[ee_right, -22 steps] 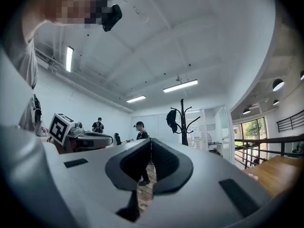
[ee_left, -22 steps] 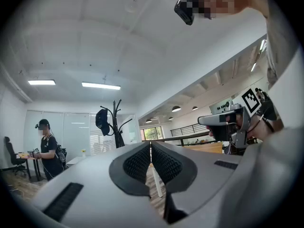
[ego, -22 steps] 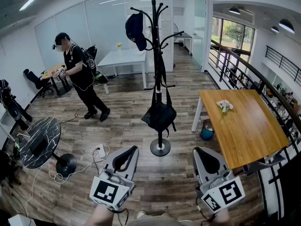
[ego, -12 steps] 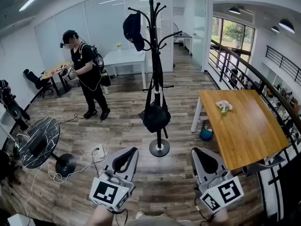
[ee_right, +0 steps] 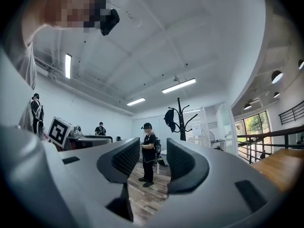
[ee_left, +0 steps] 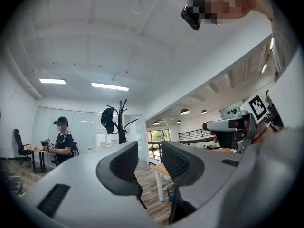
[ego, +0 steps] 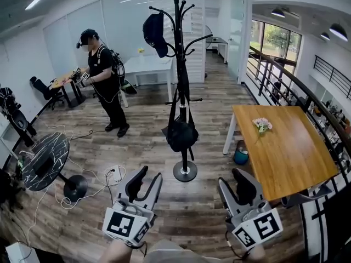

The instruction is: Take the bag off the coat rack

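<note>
Where the plank floor lies open mid-room, one black coat rack (ego: 180, 64) stands upright.
Bag (ego: 181, 134): black, hanging by its straps from a lower peg, against the pole and above the round base.
Cap (ego: 154, 33): dark, on an upper hook.
Left hand-held gripper (ego: 151, 175): jaws apart, nothing between them, low in the head view, well short of the rack.
Right hand-held gripper (ego: 230, 178): jaws apart, likewise empty, beside the wooden desk (ego: 285, 152).
Flowers (ego: 262, 124): on that desk.
Person (ego: 107, 75): in black, standing beyond the rack, to its left.
</note>
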`<action>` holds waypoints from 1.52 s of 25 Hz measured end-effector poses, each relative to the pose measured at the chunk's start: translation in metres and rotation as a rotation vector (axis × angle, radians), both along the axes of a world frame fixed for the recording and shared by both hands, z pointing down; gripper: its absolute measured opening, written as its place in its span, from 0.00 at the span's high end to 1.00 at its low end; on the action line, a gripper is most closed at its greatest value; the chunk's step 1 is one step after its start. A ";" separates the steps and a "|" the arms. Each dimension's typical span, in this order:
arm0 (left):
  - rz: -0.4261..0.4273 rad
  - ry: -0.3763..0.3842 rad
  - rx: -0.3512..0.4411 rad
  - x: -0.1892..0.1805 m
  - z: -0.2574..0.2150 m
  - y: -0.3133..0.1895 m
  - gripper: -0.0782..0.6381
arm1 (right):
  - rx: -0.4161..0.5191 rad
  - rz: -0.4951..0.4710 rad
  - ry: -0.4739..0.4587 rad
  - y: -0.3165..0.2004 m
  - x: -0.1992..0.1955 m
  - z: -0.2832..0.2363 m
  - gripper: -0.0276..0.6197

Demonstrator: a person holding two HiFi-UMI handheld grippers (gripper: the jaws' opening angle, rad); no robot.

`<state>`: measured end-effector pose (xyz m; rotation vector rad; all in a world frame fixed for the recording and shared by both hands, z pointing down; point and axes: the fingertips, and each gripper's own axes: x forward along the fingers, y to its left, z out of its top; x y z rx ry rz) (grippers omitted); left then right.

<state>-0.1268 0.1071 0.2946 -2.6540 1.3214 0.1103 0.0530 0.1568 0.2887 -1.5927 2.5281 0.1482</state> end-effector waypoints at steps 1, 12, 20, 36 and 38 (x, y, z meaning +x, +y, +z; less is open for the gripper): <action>-0.003 -0.005 0.001 0.001 0.000 -0.001 0.67 | -0.004 0.004 0.010 -0.002 0.003 0.002 0.69; -0.024 -0.008 -0.030 -0.001 0.023 -0.039 0.67 | -0.017 0.023 0.025 -0.043 0.016 0.020 0.68; -0.010 -0.033 -0.037 0.007 0.033 -0.100 0.67 | -0.048 0.042 0.055 -0.107 0.020 0.033 0.68; 0.063 -0.090 -0.067 0.026 0.022 -0.320 0.67 | -0.107 0.099 0.049 -0.326 0.019 0.030 0.67; 0.079 -0.102 -0.065 0.031 0.024 -0.348 0.67 | -0.113 0.112 0.053 -0.352 0.020 0.031 0.67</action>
